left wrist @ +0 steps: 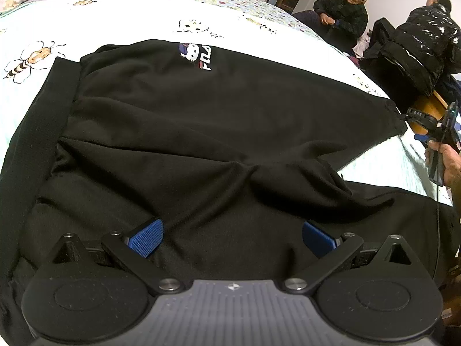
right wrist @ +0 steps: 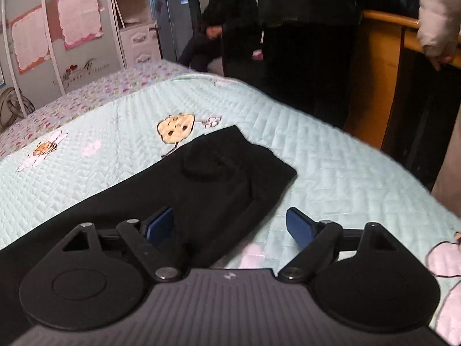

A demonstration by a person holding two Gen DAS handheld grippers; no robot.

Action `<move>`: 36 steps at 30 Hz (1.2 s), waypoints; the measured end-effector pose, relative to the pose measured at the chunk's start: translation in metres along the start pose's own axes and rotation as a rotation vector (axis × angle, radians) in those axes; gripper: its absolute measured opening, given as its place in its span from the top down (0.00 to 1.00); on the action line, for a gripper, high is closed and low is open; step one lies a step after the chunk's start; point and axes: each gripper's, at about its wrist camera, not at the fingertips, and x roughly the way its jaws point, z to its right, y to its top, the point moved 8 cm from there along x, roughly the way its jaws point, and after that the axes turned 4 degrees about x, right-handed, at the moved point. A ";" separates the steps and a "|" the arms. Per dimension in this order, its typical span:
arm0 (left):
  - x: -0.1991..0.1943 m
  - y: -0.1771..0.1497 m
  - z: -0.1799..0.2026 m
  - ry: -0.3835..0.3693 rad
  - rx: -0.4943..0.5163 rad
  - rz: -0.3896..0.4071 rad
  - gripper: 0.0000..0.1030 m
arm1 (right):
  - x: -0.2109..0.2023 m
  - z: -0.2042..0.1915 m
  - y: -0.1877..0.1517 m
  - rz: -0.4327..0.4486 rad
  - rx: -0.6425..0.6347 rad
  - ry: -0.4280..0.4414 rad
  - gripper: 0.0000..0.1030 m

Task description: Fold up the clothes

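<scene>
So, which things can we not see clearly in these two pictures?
- Black sweatshirt: its near part is covered by the left gripper body; the left wrist view cuts it off at the left and bottom edges.
- Sleeve: the right gripper body hides its near end in the right wrist view.
- Chest print: partly folded under, letters incomplete.

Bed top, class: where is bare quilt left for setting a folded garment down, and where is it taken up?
Bare quilt lies right of the black garment's end, out to the bed edge, and left of it toward the flower print. Another strip runs beyond the logo, by the bee print. The middle is covered by the spread garment.
</scene>
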 end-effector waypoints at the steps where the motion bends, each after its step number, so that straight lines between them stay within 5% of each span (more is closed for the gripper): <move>1: 0.000 0.000 0.000 -0.002 -0.004 -0.001 0.01 | 0.000 0.000 0.000 0.006 0.003 0.008 0.17; 11: -0.001 0.002 -0.003 -0.025 -0.034 0.007 0.01 | -0.039 -0.019 -0.017 -0.015 -0.004 0.086 0.17; 25: -0.005 0.001 -0.007 -0.042 -0.060 0.013 0.01 | -0.078 -0.042 0.018 0.147 -0.015 0.172 0.16; 30: -0.003 0.003 -0.007 -0.034 -0.061 0.002 0.01 | -0.022 -0.027 0.016 0.057 -0.054 0.121 0.16; 33: -0.003 0.002 -0.005 -0.027 -0.041 -0.001 0.01 | 0.026 0.013 -0.009 -0.145 -0.045 -0.048 0.28; 36: -0.002 0.001 -0.005 -0.021 -0.033 -0.004 0.01 | 0.007 0.035 0.001 -0.068 0.101 0.017 0.28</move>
